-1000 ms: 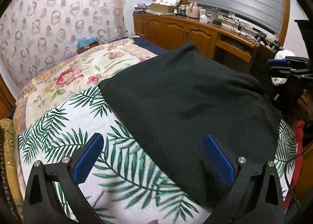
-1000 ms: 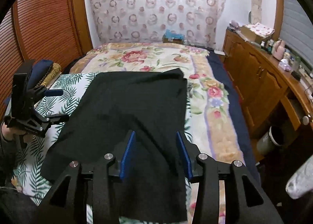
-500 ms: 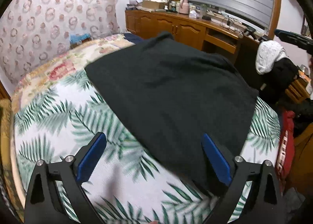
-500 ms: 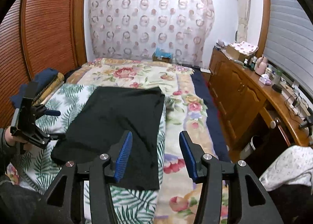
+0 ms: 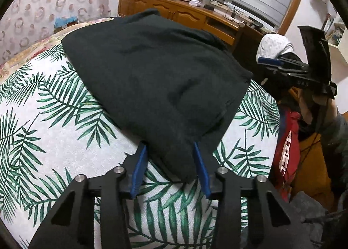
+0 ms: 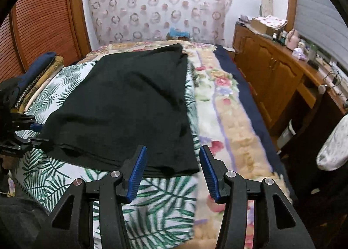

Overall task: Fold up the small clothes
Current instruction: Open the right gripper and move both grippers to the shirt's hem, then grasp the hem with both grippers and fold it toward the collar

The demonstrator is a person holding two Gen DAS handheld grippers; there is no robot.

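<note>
A black garment (image 5: pixel 156 79) lies spread flat on the palm-leaf sheet (image 5: pixel 54 140) of a bed. My left gripper (image 5: pixel 169 145) is down at its near corner. Its jaws are closing with that corner between the blue pads (image 5: pixel 141 162), and the cloth still lies flat, not bunched. In the right wrist view the black garment (image 6: pixel 130 101) fills the middle. My right gripper (image 6: pixel 173 147) hovers open over its near right corner, with the hem showing between the fingers. The left gripper (image 6: pixel 21 136) sits at the garment's left corner; the right gripper (image 5: pixel 282 66) shows at the far right.
A floral blanket (image 6: pixel 228 114) covers the bed's right side. A wooden cabinet (image 6: pixel 271 75) with clutter on top runs along the wall. Folded bedding (image 6: pixel 41 68) lies by the slatted wooden doors. A red item (image 5: pixel 287 146) and a white cloth (image 5: pixel 274 44) sit beside the bed.
My left gripper moved in to the garment's near corner and its wide jaws narrowed around it. My right gripper dropped from a higher, farther spot to the near right corner.
</note>
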